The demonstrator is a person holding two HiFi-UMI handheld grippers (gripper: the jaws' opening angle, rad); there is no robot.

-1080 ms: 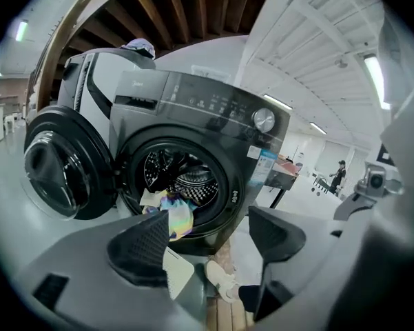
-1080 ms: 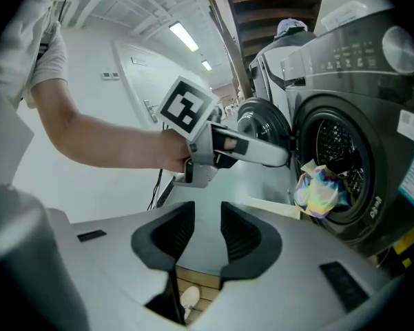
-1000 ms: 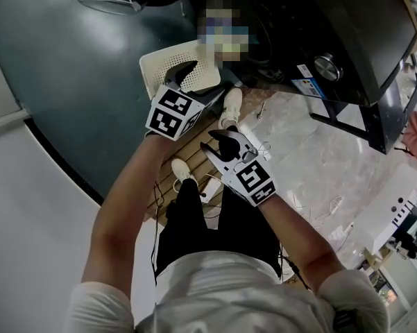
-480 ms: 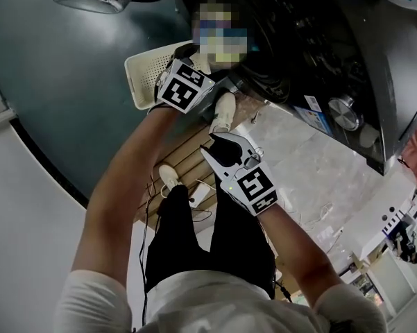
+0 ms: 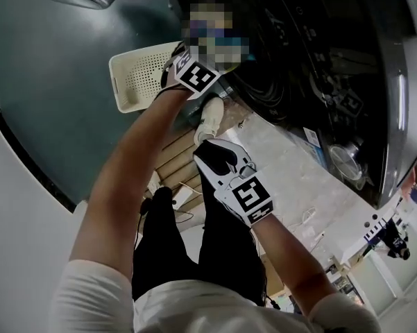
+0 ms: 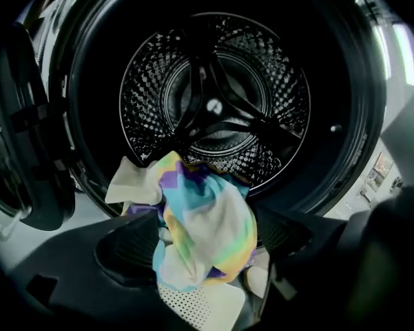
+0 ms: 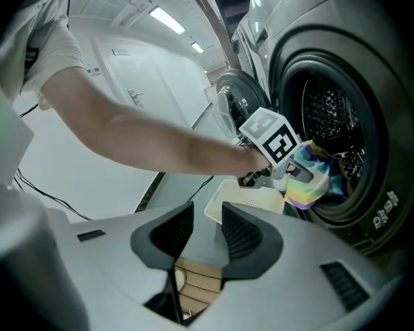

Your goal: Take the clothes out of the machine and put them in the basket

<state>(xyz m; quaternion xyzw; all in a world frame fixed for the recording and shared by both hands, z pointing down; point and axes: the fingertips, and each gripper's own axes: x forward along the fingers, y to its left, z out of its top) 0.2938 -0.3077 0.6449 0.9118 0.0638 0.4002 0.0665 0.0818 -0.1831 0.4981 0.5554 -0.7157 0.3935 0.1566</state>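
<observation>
A multicoloured cloth (image 6: pixel 207 219) spills over the lower lip of the washing machine's drum (image 6: pixel 213 102). It lies between the jaws of my left gripper (image 6: pixel 207 250), which have just been opening and stand wide around it. The right gripper view shows that left gripper (image 7: pixel 289 167) at the drum mouth with the cloth (image 7: pixel 313 174) at its tip. The white perforated basket (image 5: pixel 135 82) stands on the floor just below the opening. My right gripper (image 5: pixel 207 151) hangs back, open, with nothing between its pads (image 7: pixel 169 229).
The round machine door (image 6: pixel 27 150) is swung open to the left. The person's shoe (image 5: pixel 209 116) and dark-clad legs stand on wooden slats in front of the machine. Cables trail over the pale floor (image 5: pixel 298 179) to the right.
My left gripper has moved from above the basket to the machine's mouth. The right gripper has drifted a little the same way and stays empty.
</observation>
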